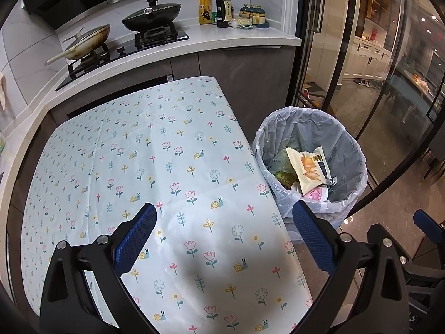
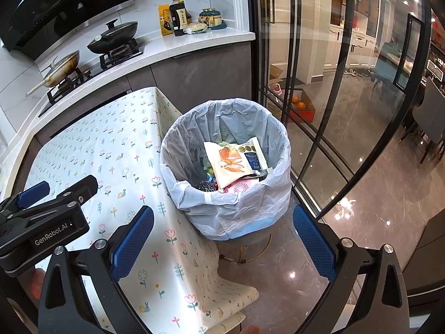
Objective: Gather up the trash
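Note:
A trash bin lined with a pale plastic bag stands on the floor at the table's right edge; it also shows in the right wrist view. In it lie a cream snack wrapper, a pink-patterned lid and other wrappers. My left gripper is open and empty above the floral tablecloth. My right gripper is open and empty, in front of the bin above the table's edge. The left gripper's body shows at the left of the right wrist view.
The kitchen counter behind holds a hob with a wok and a lidded pan, plus bottles. Glass sliding doors stand to the right of the bin. The tablecloth hangs over the table's corner.

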Demonstrator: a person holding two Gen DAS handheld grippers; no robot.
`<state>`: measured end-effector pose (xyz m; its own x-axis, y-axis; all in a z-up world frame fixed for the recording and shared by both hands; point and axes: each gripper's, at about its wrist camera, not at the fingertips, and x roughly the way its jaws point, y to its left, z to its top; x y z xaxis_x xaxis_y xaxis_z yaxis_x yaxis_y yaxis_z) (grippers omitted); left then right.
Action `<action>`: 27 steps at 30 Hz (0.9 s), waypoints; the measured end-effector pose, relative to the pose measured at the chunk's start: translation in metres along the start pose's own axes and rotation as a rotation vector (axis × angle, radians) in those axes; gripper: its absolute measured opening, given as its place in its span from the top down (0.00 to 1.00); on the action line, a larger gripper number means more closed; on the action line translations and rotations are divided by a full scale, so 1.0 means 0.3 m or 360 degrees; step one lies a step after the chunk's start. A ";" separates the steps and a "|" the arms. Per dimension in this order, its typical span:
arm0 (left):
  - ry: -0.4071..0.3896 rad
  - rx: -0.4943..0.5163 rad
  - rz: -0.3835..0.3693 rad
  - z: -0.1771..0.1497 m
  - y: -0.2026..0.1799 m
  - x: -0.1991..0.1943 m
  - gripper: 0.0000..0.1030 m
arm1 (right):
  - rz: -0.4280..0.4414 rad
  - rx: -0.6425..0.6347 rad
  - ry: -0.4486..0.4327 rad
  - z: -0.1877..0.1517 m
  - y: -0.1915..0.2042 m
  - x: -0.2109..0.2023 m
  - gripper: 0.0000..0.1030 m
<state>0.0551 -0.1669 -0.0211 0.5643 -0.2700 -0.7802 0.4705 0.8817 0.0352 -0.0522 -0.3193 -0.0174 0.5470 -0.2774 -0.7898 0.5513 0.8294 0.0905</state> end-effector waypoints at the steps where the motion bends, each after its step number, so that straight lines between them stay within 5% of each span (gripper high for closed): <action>1: -0.0001 0.0004 0.0000 0.000 -0.002 -0.001 0.09 | 0.0001 0.0000 0.0000 0.000 -0.001 0.001 0.06; 27: -0.0023 0.0032 0.0010 -0.001 -0.012 -0.008 0.09 | -0.0004 0.0001 -0.0001 -0.003 -0.004 0.002 0.06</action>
<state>0.0517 -0.1693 -0.0195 0.5769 -0.2698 -0.7710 0.4801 0.8756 0.0528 -0.0530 -0.3199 -0.0186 0.5459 -0.2797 -0.7898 0.5531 0.8283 0.0890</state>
